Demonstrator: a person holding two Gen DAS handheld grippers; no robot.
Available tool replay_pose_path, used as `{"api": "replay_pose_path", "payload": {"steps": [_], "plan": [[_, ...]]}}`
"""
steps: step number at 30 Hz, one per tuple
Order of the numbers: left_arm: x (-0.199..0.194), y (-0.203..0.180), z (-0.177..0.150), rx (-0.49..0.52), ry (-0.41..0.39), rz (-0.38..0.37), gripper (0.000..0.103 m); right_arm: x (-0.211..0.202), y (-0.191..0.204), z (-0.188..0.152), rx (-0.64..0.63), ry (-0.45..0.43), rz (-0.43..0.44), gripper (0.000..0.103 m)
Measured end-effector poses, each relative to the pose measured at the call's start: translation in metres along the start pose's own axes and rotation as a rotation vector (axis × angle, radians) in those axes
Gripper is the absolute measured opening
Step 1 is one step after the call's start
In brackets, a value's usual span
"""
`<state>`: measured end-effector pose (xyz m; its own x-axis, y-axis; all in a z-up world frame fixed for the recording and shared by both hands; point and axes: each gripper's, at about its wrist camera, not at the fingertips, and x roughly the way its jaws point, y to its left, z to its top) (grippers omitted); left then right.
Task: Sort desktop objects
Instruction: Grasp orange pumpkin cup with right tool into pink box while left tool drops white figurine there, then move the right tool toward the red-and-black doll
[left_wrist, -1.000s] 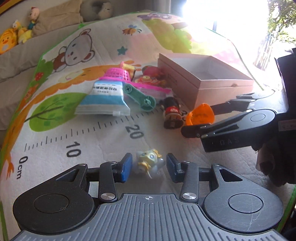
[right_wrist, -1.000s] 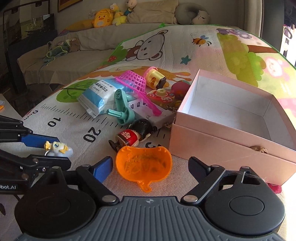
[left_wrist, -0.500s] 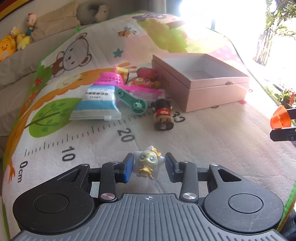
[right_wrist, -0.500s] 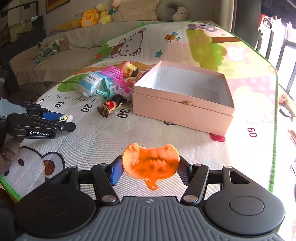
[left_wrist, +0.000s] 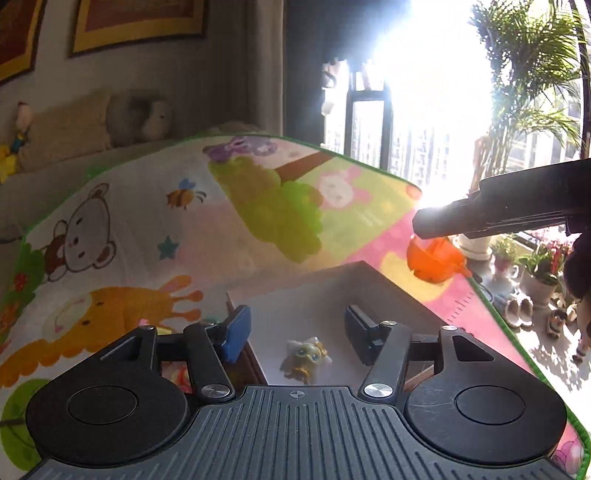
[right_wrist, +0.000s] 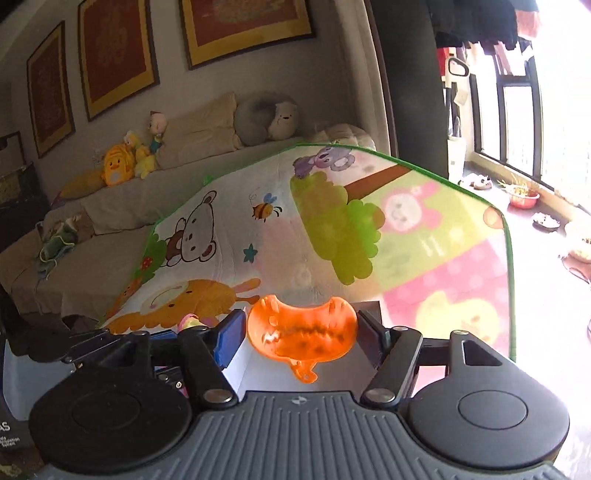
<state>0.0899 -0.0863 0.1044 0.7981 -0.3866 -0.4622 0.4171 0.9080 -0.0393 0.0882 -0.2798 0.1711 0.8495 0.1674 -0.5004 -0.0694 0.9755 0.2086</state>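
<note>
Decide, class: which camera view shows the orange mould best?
The right wrist view: the orange mould faces the camera, filling the gap between the right hand-held gripper's fingers. The left wrist view shows it only small, side-on, beside window glare.

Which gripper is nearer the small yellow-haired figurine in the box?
Left. The left gripper hangs open directly over the figurine inside the pink box; the right gripper holds the orange mold farther off.

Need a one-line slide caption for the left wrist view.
Open left gripper above small yellow-and-white toy figure lying in pink cardboard box.
</note>
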Motion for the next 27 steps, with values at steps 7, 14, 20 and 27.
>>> {"api": "replay_pose_path", "payload": {"steps": [7, 14, 20, 27], "plan": [[-0.035, 0.048, -0.061, -0.031, 0.112, 0.150, 0.096, -0.006, 0.010, -0.047, -0.096, -0.022, -0.025, 0.080], [-0.059, 0.103, -0.102, -0.162, 0.187, 0.308, 0.099, -0.011, 0.089, -0.125, -0.343, 0.079, 0.137, 0.082], [-0.080, 0.129, -0.102, -0.233, 0.156, 0.363, 0.099, 0.028, 0.154, -0.159, -0.442, 0.151, 0.171, 0.074], [-0.084, 0.115, -0.099, -0.189, 0.134, 0.283, 0.100, 0.075, 0.156, -0.166, -0.330, 0.240, 0.142, 0.045]]}}
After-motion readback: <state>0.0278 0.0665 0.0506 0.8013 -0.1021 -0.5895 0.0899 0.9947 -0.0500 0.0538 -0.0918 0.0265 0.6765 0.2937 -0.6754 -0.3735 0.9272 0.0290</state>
